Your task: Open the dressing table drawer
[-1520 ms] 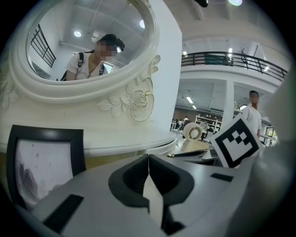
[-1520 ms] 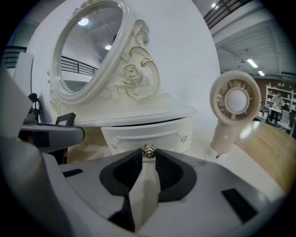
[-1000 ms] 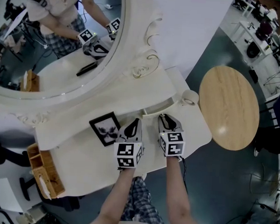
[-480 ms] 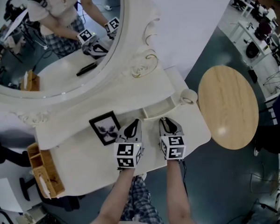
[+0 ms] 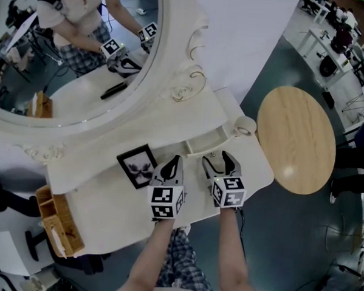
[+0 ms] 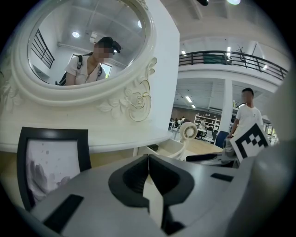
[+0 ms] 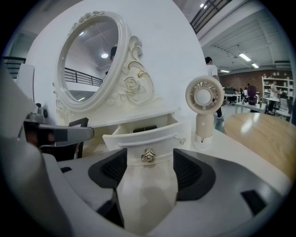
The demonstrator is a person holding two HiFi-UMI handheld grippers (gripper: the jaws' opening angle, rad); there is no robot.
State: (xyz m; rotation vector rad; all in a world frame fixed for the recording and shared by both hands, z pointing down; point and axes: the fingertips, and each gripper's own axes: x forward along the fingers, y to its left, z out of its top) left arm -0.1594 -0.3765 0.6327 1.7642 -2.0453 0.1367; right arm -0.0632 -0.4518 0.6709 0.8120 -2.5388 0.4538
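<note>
- The dressing table drawer (image 7: 147, 133) was found pulled partly out of the white dressing table (image 5: 105, 208), below the oval mirror (image 5: 71, 51).
- The right gripper (image 5: 218, 160) was held directly in front of the drawer. Its jaws were opening. The metal drawer knob (image 7: 148, 156) was seen between them, with a gap on either side and neither pad pressing on it.
- The left gripper (image 5: 176, 161) was held over the tabletop just beside a black picture frame (image 5: 137, 165). Its jaws were closed together with nothing between them.
- A small white fan (image 7: 204, 109) was noted upright on the tabletop, just right of the drawer.
- A round wooden table (image 5: 296, 139) was recorded to the right of the dressing table, and a wooden organiser (image 5: 56, 220) at its left end.
</note>
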